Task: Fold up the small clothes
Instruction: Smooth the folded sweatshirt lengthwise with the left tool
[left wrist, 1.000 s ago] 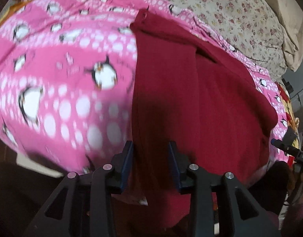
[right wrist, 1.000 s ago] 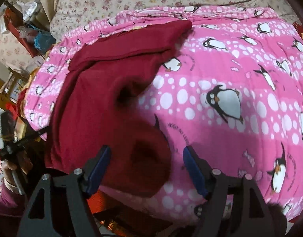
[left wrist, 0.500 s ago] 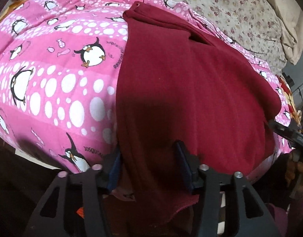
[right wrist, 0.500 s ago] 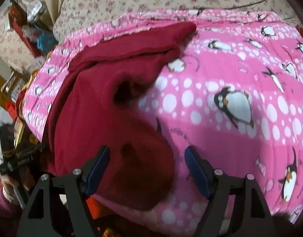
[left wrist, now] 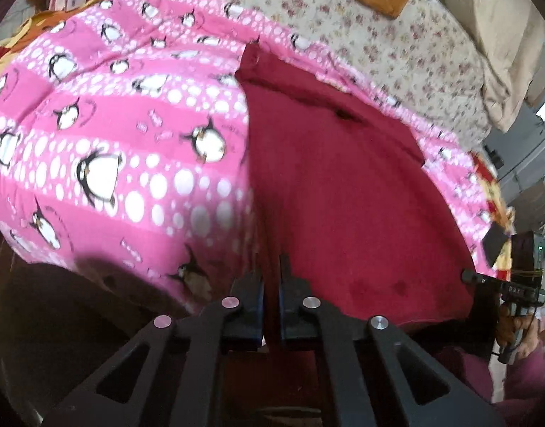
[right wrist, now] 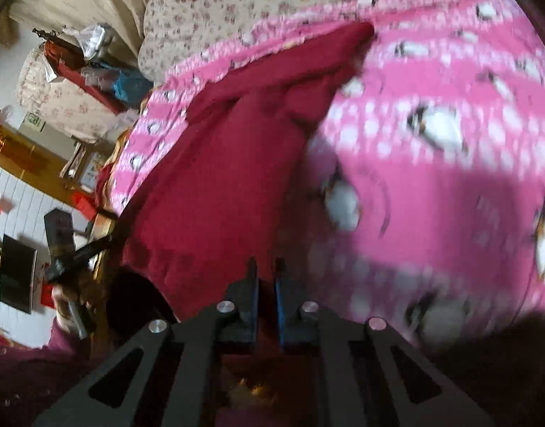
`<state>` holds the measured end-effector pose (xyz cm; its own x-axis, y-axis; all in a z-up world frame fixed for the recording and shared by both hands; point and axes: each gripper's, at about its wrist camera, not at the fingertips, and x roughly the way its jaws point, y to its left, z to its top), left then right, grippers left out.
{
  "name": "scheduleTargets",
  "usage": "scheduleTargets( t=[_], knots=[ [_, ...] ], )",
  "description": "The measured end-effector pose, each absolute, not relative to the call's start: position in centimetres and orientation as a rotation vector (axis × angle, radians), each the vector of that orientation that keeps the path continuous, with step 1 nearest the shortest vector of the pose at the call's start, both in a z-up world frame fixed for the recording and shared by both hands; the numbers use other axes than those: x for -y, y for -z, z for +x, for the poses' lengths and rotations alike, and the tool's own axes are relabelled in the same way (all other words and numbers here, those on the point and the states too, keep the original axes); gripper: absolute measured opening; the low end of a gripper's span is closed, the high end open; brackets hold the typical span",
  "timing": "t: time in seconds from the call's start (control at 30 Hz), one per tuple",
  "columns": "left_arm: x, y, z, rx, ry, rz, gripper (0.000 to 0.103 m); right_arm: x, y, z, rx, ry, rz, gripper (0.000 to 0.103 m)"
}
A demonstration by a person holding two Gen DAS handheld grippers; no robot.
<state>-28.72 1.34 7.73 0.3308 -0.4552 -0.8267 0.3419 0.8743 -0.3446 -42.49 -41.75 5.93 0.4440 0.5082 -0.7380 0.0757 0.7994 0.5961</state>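
Left wrist view: left tool (left wrist: 270,284) is now clamping the near hem of the maroon garment (left wrist: 343,195), its jaws having just been closing with cloth between them. Right wrist view: right tool (right wrist: 265,277), gaping around the fabric half a second ago, has likewise been closing and is pinching the garment's near edge (right wrist: 215,185). Both near corners appear secured, so the lift for a fold is likely starting. Garment is lying spread on the pink penguin blanket (left wrist: 112,142) on the bed, stretching away from both tools.
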Motion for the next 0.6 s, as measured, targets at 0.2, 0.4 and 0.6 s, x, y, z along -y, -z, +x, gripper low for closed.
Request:
scheduleTargets(
  t=[0.2, 0.4, 0.6],
  knots=[
    [-0.7, -5.4, -28.5, -1.165, 0.471, -0.086, 0.000, 40.7, -3.4, -42.1, -1.148, -0.236, 0.582, 0.008],
    [0.6, -4.6, -28.7, -1.155, 0.435, -0.008, 0.000, 39.8, -2.4, -41.6, -1.204, -0.194, 0.573, 0.052],
    [0.8, -3.7, -28.4, -1.169, 0.423, 0.014, 0.000, 37.6, -1.9, -41.5, -1.259, -0.234, 0.537, 0.053]
  ],
)
